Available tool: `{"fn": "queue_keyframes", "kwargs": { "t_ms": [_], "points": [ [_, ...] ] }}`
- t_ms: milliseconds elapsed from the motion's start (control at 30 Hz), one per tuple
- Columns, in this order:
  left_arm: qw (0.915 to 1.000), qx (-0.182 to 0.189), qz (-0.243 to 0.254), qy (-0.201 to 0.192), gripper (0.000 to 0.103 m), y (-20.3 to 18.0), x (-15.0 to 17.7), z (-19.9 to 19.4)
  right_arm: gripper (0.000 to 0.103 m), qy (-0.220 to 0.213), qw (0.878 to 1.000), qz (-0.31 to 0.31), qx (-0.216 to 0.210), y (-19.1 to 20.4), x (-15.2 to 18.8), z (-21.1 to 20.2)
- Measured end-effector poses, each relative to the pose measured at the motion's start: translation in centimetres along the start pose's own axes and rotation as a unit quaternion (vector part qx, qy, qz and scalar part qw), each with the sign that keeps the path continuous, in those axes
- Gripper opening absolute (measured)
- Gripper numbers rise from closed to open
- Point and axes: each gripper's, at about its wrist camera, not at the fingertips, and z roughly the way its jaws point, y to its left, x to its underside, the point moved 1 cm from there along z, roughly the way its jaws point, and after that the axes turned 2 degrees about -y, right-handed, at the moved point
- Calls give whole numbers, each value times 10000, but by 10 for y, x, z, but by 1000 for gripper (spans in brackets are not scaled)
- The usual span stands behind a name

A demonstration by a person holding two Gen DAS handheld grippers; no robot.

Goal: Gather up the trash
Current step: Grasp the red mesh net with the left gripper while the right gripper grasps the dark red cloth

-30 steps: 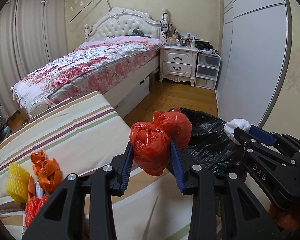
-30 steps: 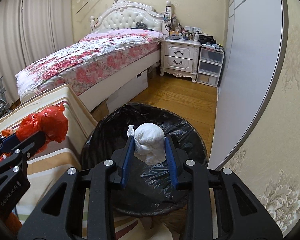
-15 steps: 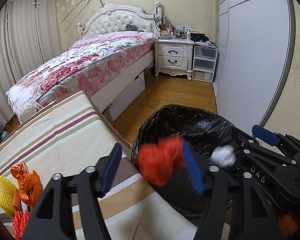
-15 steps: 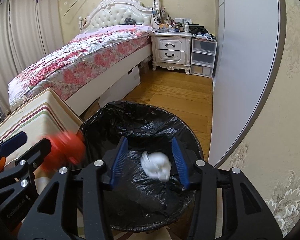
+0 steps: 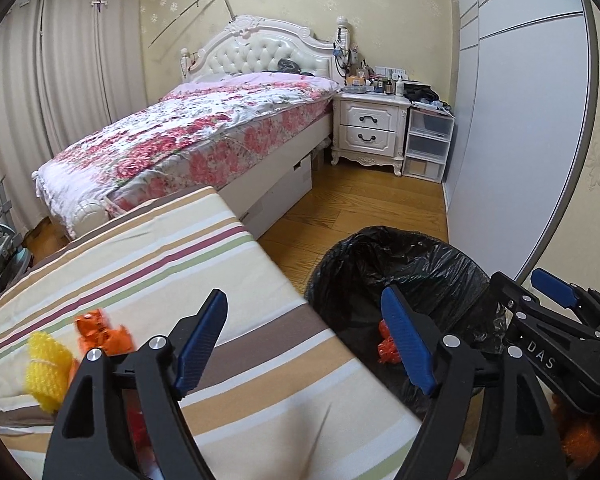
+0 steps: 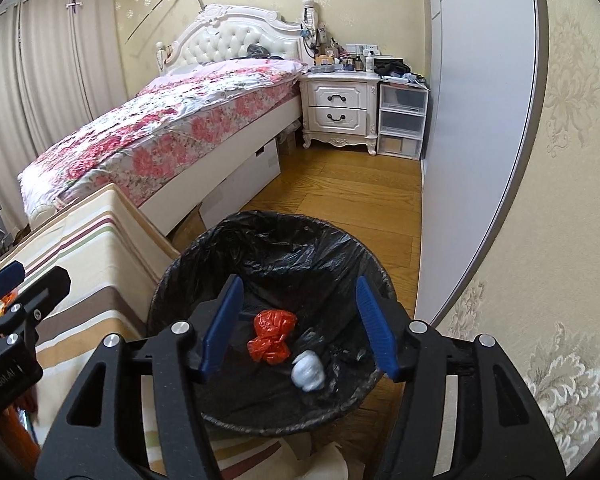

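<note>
Bedroom setting: wood floor (image 6: 340,184), a floral-covered bed (image 6: 172,128) at 10 o'clock in the right wrist view, a white nightstand (image 6: 338,110) at 12 o'clock. A striped cushion (image 5: 148,264) fills the lower left of the left wrist view; a black-lined trash bin (image 6: 284,240) stands just beside its edge.

Left gripper (image 5: 306,340): jaws have just been opening and now stand wide apart, with nothing between the pads. It hangs over the cushion edge and the bin rim.

Right gripper (image 6: 300,326): jaws have just been opening and stand apart, holding nothing. It hangs above the bin mouth.

Red plastic bag (image 6: 272,336): lies on the liner inside the bin, near centre. White wad (image 6: 308,370): also inside the bin, at 4 o'clock from the red plastic bag, blurred.

Remaining on the cushion, at 8 o'clock in the left wrist view: yellow foam net (image 5: 46,372) and orange wrapper (image 5: 102,330), close together.
</note>
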Motion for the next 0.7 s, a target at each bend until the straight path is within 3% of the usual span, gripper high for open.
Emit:
{"fn": "queue_keyframes", "kwargs": {
  "t_ms": [333, 700],
  "points": [
    [9986, -445, -274, 36, 77, 54, 34, -56, 59, 71, 9977, -395, -540, 48, 28, -46],
    [9898, -1148, -814, 237, 77, 129, 82, -89, 59, 237, 9869, -1031, -1214, 121, 55, -69]
  ]
}}
